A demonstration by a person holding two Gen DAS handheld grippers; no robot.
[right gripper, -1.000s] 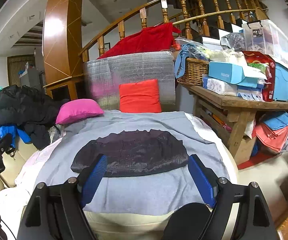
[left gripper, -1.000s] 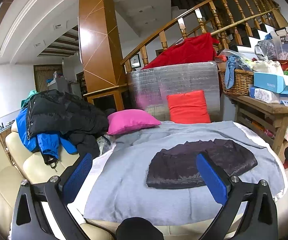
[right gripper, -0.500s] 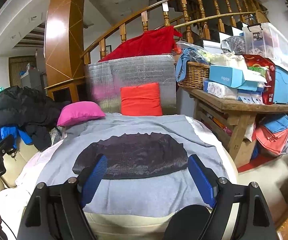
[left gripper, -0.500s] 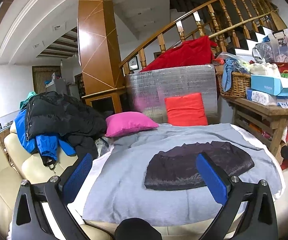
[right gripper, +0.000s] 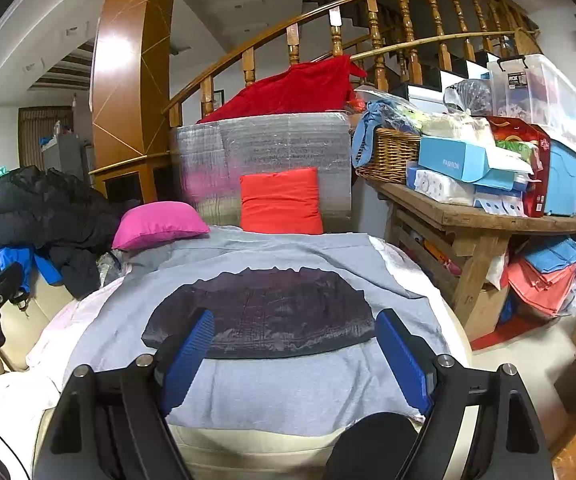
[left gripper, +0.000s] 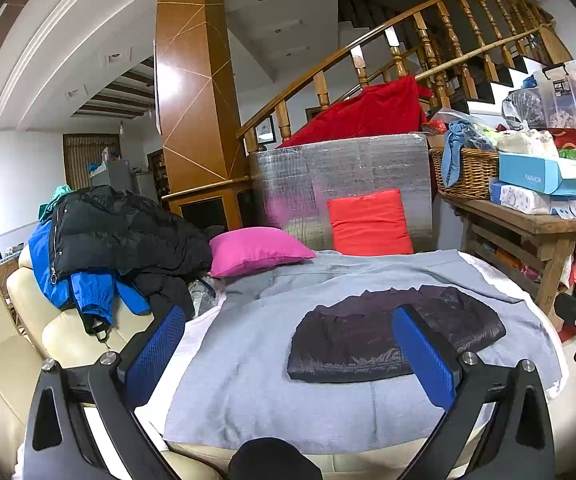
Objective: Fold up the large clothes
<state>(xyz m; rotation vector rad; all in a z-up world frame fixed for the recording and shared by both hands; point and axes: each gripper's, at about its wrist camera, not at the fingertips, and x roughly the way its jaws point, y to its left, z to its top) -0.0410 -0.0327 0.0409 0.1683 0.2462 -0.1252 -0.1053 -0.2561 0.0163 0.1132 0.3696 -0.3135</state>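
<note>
Nothing moved; dark garment point(right gripper: 260, 314) lies folded, long axis left-right; both claws point(left gripper: 288, 344) point(right gripper: 296, 344) gape empty.

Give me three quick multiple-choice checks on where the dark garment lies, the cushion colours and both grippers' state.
1. The dark folded garment lies:
A. on the grey cloth
B. on the wooden table
C. in the basket

2. The two cushions are:
A. blue and green
B. pink and orange-red
C. both white

3. The left gripper and right gripper are:
A. both clamped on cloth
B. one open, one shut
C. both open, holding nothing

Answers: 1 A, it rests flat on the grey spread; 2 B, both sit behind the cloth; 3 C, blue pads stand wide apart above the fabric.
</note>
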